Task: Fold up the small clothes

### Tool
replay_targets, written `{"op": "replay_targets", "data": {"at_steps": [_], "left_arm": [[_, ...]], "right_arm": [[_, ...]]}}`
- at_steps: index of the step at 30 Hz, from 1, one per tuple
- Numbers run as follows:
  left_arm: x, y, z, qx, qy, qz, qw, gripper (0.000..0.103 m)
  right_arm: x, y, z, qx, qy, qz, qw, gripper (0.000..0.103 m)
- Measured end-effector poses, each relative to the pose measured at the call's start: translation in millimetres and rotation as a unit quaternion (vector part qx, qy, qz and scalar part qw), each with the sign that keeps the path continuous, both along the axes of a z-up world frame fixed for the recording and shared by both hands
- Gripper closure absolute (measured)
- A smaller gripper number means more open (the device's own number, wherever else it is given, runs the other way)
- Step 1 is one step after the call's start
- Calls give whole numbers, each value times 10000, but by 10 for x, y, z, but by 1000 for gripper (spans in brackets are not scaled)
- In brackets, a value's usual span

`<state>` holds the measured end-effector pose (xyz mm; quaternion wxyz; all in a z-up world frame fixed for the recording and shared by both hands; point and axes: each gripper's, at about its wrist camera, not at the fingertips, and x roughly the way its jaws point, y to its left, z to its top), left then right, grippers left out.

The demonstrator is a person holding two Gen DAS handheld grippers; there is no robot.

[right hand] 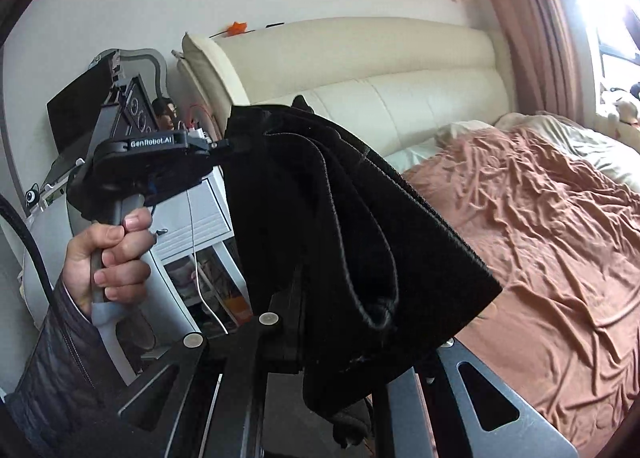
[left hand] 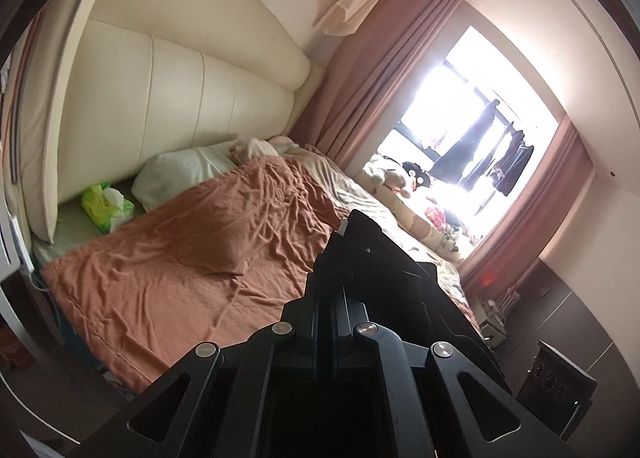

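A black garment (right hand: 340, 217), folded into several layers, hangs in the air between my two grippers, above the near edge of the bed. In the right wrist view a hand holds the left gripper (right hand: 224, 145) at the left, shut on the garment's upper corner. The right gripper (right hand: 298, 282) is shut on the lower part, and the cloth drapes over its fingertips and hides them. In the left wrist view the left gripper (left hand: 344, 227) has its jaws together, with black garment (left hand: 384, 258) spreading to their right. Below lies the bed's rumpled brown sheet (left hand: 180, 258).
A cream padded headboard (left hand: 180, 89) backs the bed. A pale pillow (left hand: 180, 177) and a green wipes pack (left hand: 106, 207) lie near it. Stuffed toys (left hand: 400, 177) sit by the bright window with pink curtains. A white nightstand (right hand: 200, 217) with a dangling cable stands beside the bed.
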<state>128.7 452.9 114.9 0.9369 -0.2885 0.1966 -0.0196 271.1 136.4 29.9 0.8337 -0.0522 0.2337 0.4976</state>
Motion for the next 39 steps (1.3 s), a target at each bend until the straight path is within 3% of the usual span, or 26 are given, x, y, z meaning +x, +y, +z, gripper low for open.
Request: {"op": "replay_targets", "data": {"at_steps": [10, 17, 23, 39], "left_arm": [[74, 742, -275, 205, 397, 529, 9976, 99], [250, 1075, -531, 129, 396, 669, 9969, 99], [664, 1321, -804, 74, 600, 750, 9953, 99], [1852, 1736, -1491, 166, 1208, 821, 9891, 99]], "right_arm": [[254, 1030, -296, -216, 263, 348, 9988, 97], [469, 1500, -476, -302, 413, 443, 9977, 97], [796, 1810, -689, -560, 251, 362, 9975, 97], [1879, 2290, -1124, -768, 666, 252, 9945, 97]]}}
